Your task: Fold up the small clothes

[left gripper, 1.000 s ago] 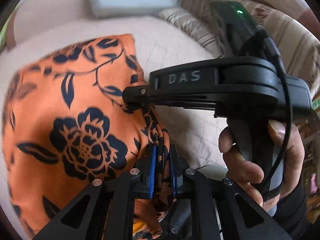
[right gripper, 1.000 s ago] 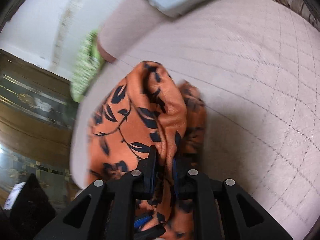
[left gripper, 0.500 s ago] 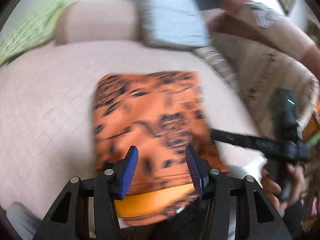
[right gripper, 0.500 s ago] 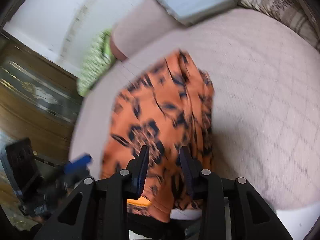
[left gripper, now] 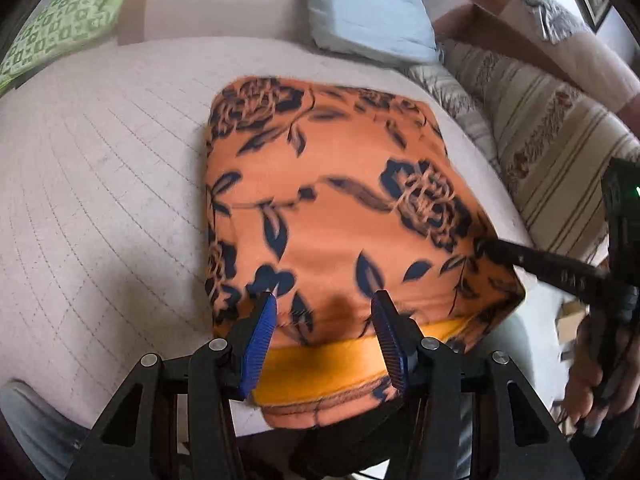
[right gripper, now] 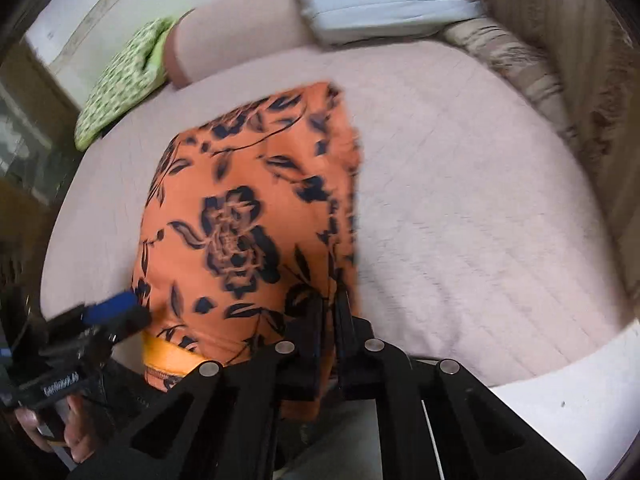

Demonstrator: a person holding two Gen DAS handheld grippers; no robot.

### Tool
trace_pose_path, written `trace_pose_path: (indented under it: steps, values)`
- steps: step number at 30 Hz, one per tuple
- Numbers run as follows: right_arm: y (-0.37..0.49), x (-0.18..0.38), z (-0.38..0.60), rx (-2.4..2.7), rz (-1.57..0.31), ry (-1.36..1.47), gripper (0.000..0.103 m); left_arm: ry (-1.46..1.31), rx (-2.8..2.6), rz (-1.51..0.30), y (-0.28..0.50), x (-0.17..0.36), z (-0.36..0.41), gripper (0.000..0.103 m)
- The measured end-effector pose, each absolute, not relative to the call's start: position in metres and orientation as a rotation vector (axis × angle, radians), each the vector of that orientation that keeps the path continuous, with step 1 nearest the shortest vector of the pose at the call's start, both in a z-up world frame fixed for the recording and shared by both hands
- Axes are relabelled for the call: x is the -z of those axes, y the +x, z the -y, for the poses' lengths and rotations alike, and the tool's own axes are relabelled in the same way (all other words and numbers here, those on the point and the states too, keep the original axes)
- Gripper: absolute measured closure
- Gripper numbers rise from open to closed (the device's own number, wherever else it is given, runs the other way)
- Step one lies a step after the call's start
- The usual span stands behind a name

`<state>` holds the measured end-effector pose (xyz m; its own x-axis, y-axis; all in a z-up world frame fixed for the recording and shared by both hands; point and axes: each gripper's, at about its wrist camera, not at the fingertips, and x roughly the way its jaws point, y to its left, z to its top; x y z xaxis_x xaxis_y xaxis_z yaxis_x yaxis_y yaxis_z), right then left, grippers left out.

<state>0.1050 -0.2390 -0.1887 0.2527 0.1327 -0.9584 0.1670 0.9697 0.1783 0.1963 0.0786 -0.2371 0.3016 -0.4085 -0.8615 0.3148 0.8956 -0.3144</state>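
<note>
An orange garment with dark blue flowers point(left gripper: 332, 216) lies folded flat on the pale quilted bed; its plain orange band hangs at the near edge. It also shows in the right wrist view point(right gripper: 248, 224). My left gripper point(left gripper: 326, 320) is open, its blue pads held just above the garment's near edge, holding nothing. My right gripper point(right gripper: 330, 308) is shut on the garment's near right edge; in the left wrist view it reaches in from the right point(left gripper: 484, 246). My left gripper appears in the right wrist view at the lower left point(right gripper: 112, 308).
The quilted bed surface point(left gripper: 100, 200) spreads left of the garment and to its right point(right gripper: 480, 216). A light blue pillow point(left gripper: 368, 12), a green patterned pillow point(left gripper: 60, 28) and a pink bolster point(left gripper: 216, 4) lie at the far end. A striped blanket point(left gripper: 552, 152) lies along the right.
Both grippers held the bunched garment a second ago. They laid it flat and opened. Since then the left stays open and has pulled back; the right has shut again on the garment's edge.
</note>
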Motion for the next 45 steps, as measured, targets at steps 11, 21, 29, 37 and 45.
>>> trace_pose_path:
  steps: [11,21,29,37,45]
  values:
    - [0.114,0.195,0.264,-0.11,-1.269,0.476,0.035,-0.238,0.508,-1.159,0.209,0.219,-0.118,0.047]
    - [0.207,0.249,0.279,-0.147,-1.314,0.597,0.029,-0.406,0.389,-1.203,0.3,0.265,-0.142,0.042]
    - [0.246,0.297,0.289,-0.275,-1.372,0.748,0.047,-0.627,0.518,-1.273,0.363,0.319,-0.13,0.04]
    - [0.237,0.296,0.293,-0.283,-1.364,0.822,0.078,-0.791,0.569,-1.296,0.371,0.333,-0.134,0.071]
    - [0.292,0.214,0.241,-0.413,-1.192,0.76,0.08,-0.711,0.594,-1.072,0.391,0.231,-0.185,0.072]
